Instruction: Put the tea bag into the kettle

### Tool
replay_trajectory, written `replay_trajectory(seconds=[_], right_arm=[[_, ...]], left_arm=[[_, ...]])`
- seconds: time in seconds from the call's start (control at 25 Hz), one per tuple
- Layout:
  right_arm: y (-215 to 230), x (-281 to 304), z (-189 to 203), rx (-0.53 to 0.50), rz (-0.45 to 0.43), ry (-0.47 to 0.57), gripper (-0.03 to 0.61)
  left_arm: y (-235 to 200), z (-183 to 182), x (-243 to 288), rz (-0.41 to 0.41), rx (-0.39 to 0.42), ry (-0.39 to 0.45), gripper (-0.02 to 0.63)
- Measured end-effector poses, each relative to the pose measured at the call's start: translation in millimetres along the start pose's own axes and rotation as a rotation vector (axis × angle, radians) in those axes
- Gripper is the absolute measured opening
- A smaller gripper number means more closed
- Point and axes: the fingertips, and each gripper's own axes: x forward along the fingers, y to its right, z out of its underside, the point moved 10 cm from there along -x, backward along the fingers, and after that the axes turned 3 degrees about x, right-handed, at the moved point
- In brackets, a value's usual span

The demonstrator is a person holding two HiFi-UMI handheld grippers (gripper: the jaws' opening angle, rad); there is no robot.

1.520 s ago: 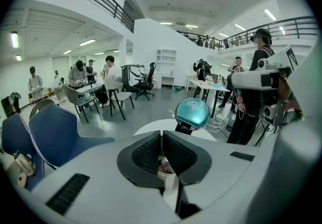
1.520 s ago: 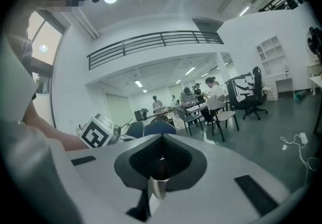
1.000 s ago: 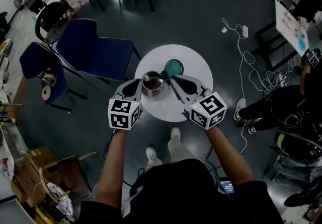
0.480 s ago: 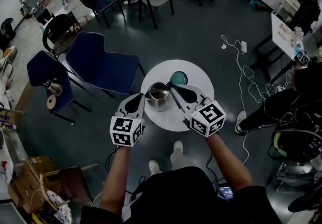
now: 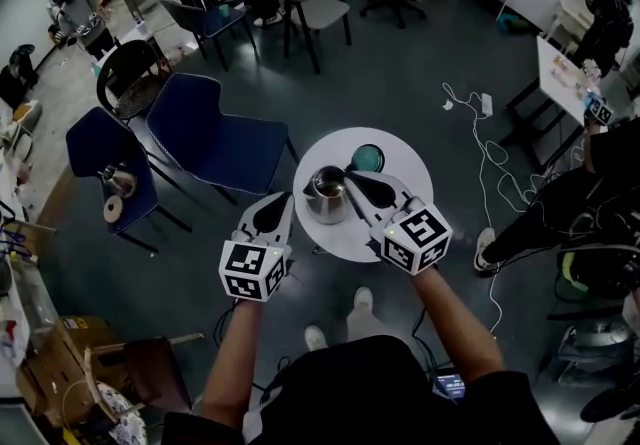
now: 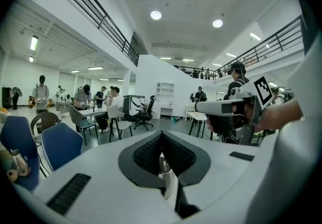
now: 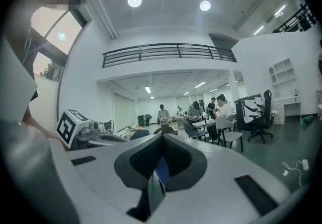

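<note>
On the round white table [image 5: 400, 158] stands a steel kettle [image 5: 328, 193] with an open top. A teal round lid or dish [image 5: 367, 157] lies just behind it. My left gripper [image 5: 285, 200] is shut, its tips a little left of the kettle at the table's edge. My right gripper [image 5: 351, 177] is shut too, its tips close to the kettle's right side. The left gripper [image 6: 162, 140] and the right gripper [image 7: 162, 142] both point level into the room, and their pads meet with nothing held. No tea bag shows in any view.
Two blue chairs [image 5: 222, 138] stand left of the table; one [image 5: 108, 158] carries a small metal pot. A white cable with a power strip [image 5: 487, 105] trails over the floor at the right. A seated person's legs [image 5: 560, 213] are at the right, and people sit at desks in the background.
The head view has swung, so the table now sits lower and further right in the picture. Both grippers stay shut and keep about the same places on either side of the kettle.
</note>
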Motion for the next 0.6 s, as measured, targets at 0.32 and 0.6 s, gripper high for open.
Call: replay_trajectory(seconds=[0.32,0.6], right_arm=[[-44.0,1.1,-6.8,-0.033,-0.019,0.018,0.018],[-77.9,-0.7,-0.6,-0.049,-0.018,0.034,0.018]], left_arm=[[1.3,-4.6,-43.1,0.011,0.010,0.038,0.015],[2.4,-3.8,-78.6,0.017,0.027,0.079,0.015]])
